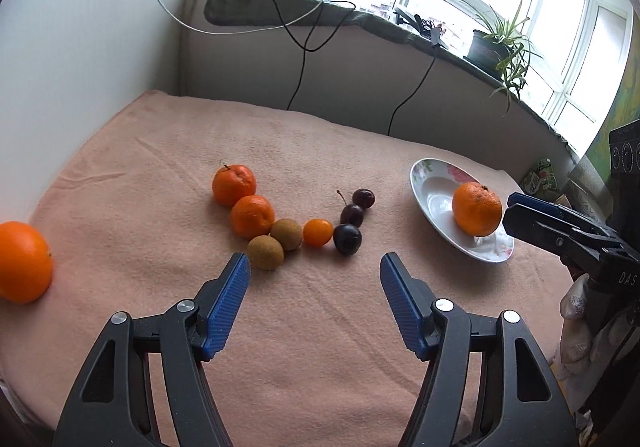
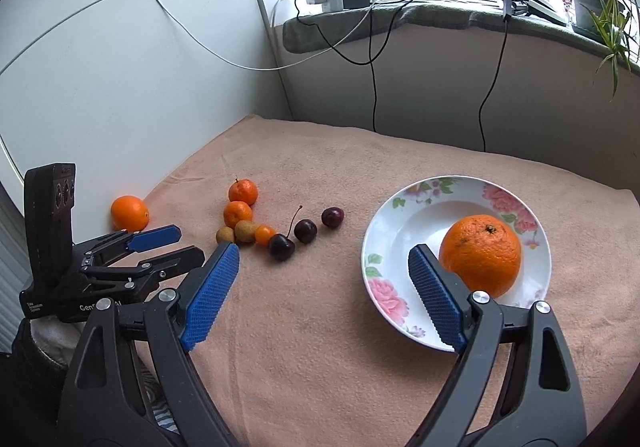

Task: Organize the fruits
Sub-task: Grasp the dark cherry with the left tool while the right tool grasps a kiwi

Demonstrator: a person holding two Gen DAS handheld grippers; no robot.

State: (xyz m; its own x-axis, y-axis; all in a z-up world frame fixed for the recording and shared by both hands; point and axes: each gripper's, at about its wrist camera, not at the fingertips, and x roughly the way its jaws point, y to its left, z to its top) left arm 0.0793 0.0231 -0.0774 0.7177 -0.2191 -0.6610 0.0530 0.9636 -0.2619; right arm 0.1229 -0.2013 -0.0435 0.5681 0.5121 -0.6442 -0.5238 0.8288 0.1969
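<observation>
left wrist: low, facing window | right wrist: likewise (both share plate (image 1: 428,183))

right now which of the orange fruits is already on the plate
The big orange sitting in the flowered plate, beside the open right gripper. The other large orange and two mandarins lie on the pink cloth.

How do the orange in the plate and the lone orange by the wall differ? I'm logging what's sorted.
The orange in the plate sits in the floral plate, skin bumpy; the lone orange lies on the pink cloth beside the white wall, skin smoother. Both are orange, round, and ungripped.
</observation>
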